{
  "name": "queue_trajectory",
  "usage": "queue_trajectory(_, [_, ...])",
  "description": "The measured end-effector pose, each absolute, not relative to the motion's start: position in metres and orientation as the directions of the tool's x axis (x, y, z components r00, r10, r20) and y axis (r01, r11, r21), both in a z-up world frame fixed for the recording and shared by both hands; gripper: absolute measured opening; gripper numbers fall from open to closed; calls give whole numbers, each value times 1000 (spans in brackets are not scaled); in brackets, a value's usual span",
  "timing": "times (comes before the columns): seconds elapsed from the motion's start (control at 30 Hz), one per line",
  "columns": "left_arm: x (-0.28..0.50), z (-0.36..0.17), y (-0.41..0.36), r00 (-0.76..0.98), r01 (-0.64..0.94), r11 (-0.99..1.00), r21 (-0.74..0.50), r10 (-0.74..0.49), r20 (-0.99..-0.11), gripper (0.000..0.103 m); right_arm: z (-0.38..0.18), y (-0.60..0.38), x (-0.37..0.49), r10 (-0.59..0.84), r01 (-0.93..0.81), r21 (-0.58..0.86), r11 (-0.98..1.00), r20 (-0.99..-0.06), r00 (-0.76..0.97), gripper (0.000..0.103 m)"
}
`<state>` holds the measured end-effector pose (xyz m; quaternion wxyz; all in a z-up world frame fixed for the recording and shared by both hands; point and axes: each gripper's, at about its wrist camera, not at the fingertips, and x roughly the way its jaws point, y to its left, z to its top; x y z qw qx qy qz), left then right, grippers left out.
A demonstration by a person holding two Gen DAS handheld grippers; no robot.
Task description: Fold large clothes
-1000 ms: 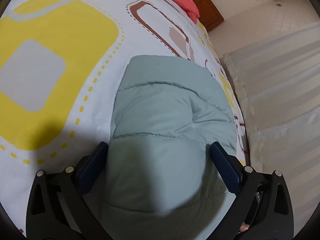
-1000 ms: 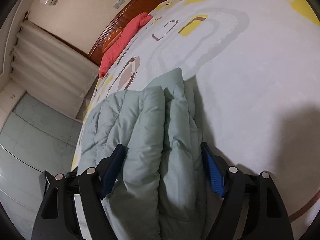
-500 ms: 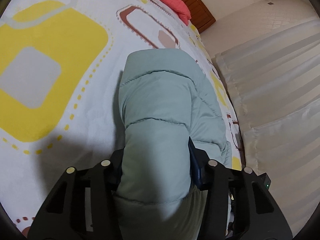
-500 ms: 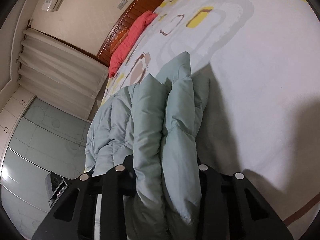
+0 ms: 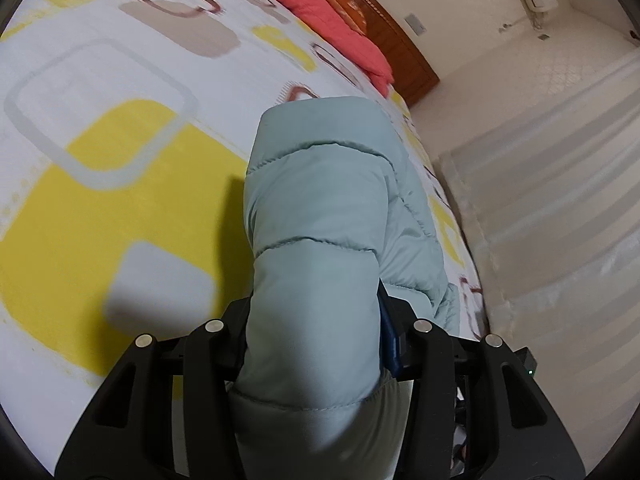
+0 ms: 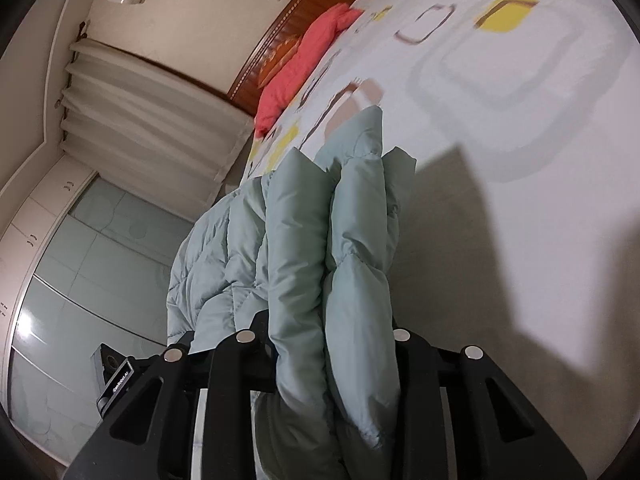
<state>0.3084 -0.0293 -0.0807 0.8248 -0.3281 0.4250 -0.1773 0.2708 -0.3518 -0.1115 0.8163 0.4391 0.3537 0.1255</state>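
Observation:
A pale green quilted puffer jacket (image 5: 320, 208) lies near the bed's edge. My left gripper (image 5: 314, 332) is shut on a thick padded fold of it, lifted above the bed sheet (image 5: 120, 160). Its finger pads are mostly hidden by the fabric. In the right wrist view the jacket (image 6: 320, 240) shows as several stacked folds. My right gripper (image 6: 330, 344) is shut on two of those folds, raised off the sheet (image 6: 520, 160), and the rest of the jacket hangs to the left.
A red pillow (image 5: 336, 24) and wooden headboard (image 6: 288, 32) are at the far end of the bed. Curtains (image 5: 560, 200) and a wardrobe with glass doors (image 6: 80, 280) stand beside the bed's edge.
Both grippers closed from open onto the jacket's folds and then lifted them off the bed. The bed has dropped further away in both views.

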Motion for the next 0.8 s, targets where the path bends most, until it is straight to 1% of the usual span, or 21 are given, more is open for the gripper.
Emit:
queue_trajectory(0.1, [317, -96, -11, 574, -25, 731, -682, -548, -609, 47, -121, -336, 288, 530, 108, 801, 589, -484, 697, 28])
queue_trajectory(0.23, [323, -118, 3, 558, -52, 709, -703, -563, -609, 47, -132, -324, 301, 532, 117, 799, 590, -493, 688, 28])
queue_trajectory(0.37, [322, -118, 2, 552, -46, 715, -698, -564, -614, 51, -131, -323, 301, 528, 112, 783, 612, -510, 679, 30])
queue_trajectory(0.43, [323, -116, 2, 543, -53, 710, -703, -570, -616, 53, -127, -325, 302, 527, 115, 777, 619, -519, 673, 36])
queue_trajectory(0.47, [323, -114, 5, 543, -68, 705, -706, -568, -619, 53, -126, -326, 299, 525, 120, 775, 621, -524, 671, 37])
queue_trajectory(0.5, [323, -113, 6, 545, -79, 700, -710, -566, -618, 55, -123, -327, 298, 523, 125, 775, 620, -526, 671, 41])
queue_trajectory(0.53, [322, -111, 9, 552, -97, 694, -714, -559, -619, 59, -122, -328, 295, 519, 130, 775, 619, -528, 672, 47])
queue_trajectory(0.57, [321, -108, 11, 564, -111, 689, -716, -549, -616, 62, -119, -331, 295, 511, 138, 774, 618, -528, 678, 50])
queue_trajectory(0.6, [321, -106, 13, 575, -118, 685, -719, -543, -612, 66, -116, -335, 296, 502, 144, 775, 615, -526, 686, 56])
queue_trajectory(0.63, [323, -103, 15, 582, -121, 682, -721, -540, -608, 69, -113, -337, 297, 492, 150, 776, 612, -523, 696, 60])
queue_trajectory(0.8, [336, -104, 14, 588, -172, 682, -711, -508, -630, 70, -110, -348, 316, 459, 191, 783, 592, -522, 719, 61])
